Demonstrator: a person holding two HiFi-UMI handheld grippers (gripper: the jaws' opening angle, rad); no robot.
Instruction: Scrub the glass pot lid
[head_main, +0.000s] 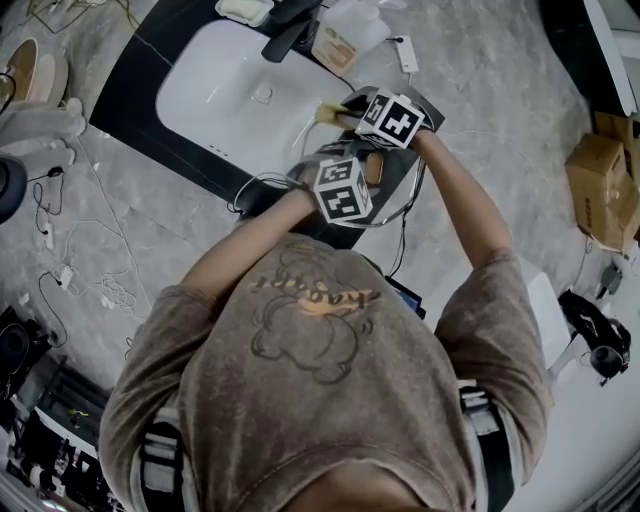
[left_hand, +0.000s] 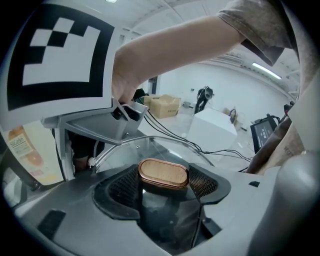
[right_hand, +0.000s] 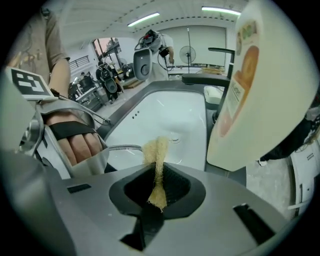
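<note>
**Left claw clamps the lid by its knob; right claw brings the scrubber**

Left claw (left_hand: 163, 186) is closed wide on the oval wooden knob (left_hand: 163, 173) of the glass lid (left_hand: 131, 152), with a netted pad pressed against each end of the knob. We read this grip as a handle. Holding the knob leaves the whole glass dome bare for scrubbing and lets us turn the lid without fingers on the wet glass. The lid is carried in the air, not set down. In the head view it hangs over the near edge of the dark counter (head_main: 130, 95), by the near right corner of the white sink (head_main: 215, 95). We judge it is kept there so that water and suds run off toward the basin.

To the right, the right claw (right_hand: 159, 192) is pressed together on a thin yellow scrubber (right_hand: 156, 152). The strip is pinched low down, and its frayed free end stands clear of the jaws, pointing across the sink. That leaves a soft working end to rub with while the hard jaws stay off the glass. The lid's metal rim shows just beside that free end, but we cannot tell whether the two touch.

At the far right a cream bottle (right_hand: 250, 100) with an orange label looms close to the right claw. We take it for soap, kept within reach.
</note>
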